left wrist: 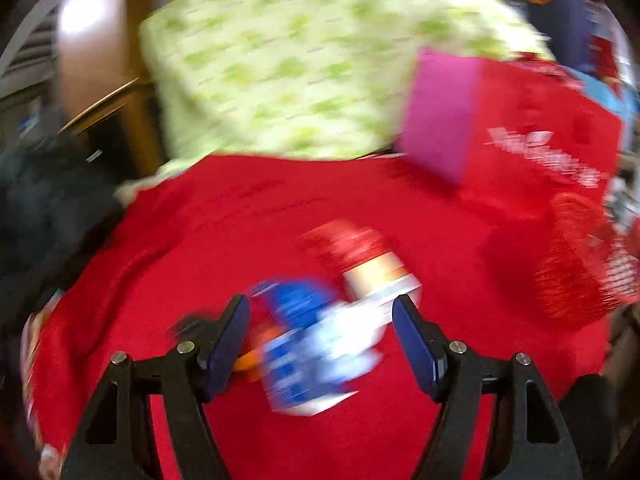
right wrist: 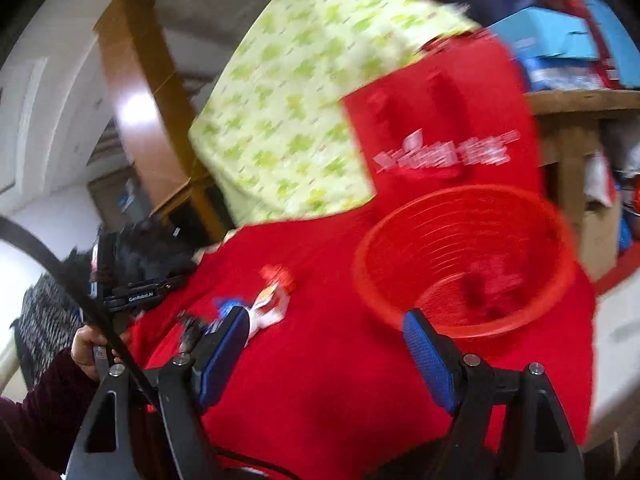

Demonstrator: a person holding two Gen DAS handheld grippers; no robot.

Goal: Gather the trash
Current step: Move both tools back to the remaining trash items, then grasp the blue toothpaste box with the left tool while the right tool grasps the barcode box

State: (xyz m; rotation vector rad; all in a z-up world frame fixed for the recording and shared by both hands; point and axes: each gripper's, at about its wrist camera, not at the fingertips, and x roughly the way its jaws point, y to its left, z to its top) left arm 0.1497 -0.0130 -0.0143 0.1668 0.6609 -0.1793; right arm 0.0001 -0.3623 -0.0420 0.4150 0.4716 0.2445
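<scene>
Trash wrappers (left wrist: 320, 320) on red cloth (left wrist: 240, 220) | red basket (right wrist: 468, 264) contents blurred | left claw (left wrist: 322, 330) wide | right claw (right wrist: 326, 344) wide, empty

Both views heavily motion-blurred, only the claw fingers (left wrist: 228, 344) sharp. Even, fairly bright indoor light, with a glare patch on the wooden post (left wrist: 80, 16). Fisheye bends the edges and corners go black.
</scene>
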